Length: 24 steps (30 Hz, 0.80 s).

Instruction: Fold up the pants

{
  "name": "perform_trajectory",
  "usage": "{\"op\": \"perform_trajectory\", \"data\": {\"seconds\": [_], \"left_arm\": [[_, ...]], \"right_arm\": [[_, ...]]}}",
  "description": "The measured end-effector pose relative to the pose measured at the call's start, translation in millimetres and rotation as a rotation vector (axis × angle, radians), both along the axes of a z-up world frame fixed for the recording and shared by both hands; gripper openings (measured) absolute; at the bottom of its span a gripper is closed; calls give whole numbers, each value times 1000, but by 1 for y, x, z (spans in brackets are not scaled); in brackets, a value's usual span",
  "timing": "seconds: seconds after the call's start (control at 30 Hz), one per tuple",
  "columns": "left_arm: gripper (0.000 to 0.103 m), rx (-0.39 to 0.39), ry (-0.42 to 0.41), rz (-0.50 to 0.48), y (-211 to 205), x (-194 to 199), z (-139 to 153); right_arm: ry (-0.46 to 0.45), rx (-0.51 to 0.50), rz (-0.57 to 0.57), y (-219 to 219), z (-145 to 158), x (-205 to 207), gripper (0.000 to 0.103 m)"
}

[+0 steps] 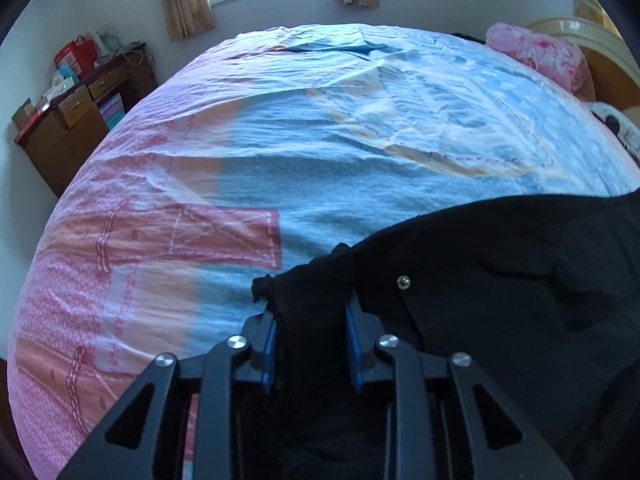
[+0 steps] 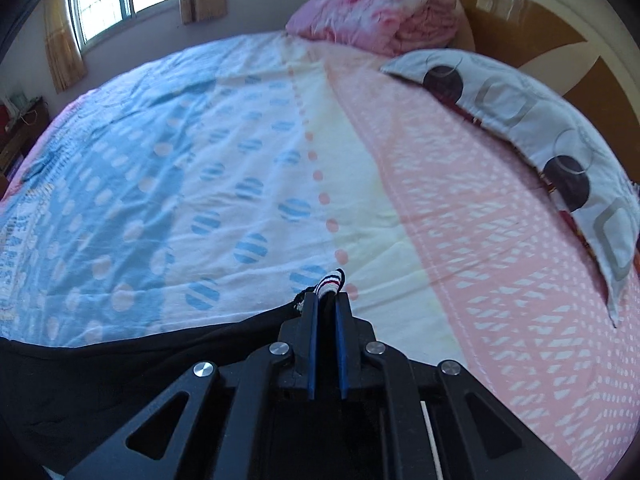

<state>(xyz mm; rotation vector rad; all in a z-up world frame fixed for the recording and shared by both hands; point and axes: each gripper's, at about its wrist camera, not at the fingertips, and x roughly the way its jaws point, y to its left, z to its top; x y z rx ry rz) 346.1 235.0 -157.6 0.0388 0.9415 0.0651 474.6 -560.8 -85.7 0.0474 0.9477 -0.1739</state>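
The black pants [image 1: 500, 280] lie on the bed at the lower right of the left wrist view, a small metal stud [image 1: 403, 282] showing on them. My left gripper [image 1: 312, 312] is shut on a bunched corner of this black cloth, which fills the gap between its blue pads [image 1: 269, 356]. In the right wrist view the pants [image 2: 120, 368] stretch away to the lower left. My right gripper [image 2: 326, 298] is shut on their edge, its jaws almost together. A white, red and navy striped band [image 2: 330, 282] pokes out past the fingertips.
A blue, white and pink patterned sheet [image 1: 280, 168] covers the bed. A folded pink blanket [image 2: 376, 16] and a grey patterned pillow [image 2: 532, 120] lie by the headboard [image 2: 520, 12]. A cluttered wooden desk [image 1: 80, 108] stands by the far left wall under a window.
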Motion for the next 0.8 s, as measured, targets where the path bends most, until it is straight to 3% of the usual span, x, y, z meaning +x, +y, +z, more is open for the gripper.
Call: {"op": "perform_trajectory", "data": {"seconds": [0.27, 0.5, 0.63, 0.8], "left_arm": [[26, -72, -121, -1, 7, -31, 42], [25, -135, -212, -27, 8, -75, 76], [25, -161, -247, -33, 10, -103, 83], [25, -211, -295, -39, 20, -151, 83]], "right_arm": [[-127, 12, 14, 2, 52, -59, 8], [-255, 39, 25, -1, 100, -155, 7], [-307, 61, 17, -6, 108, -211, 7], [-318, 79, 5, -15, 96, -267, 7]]}}
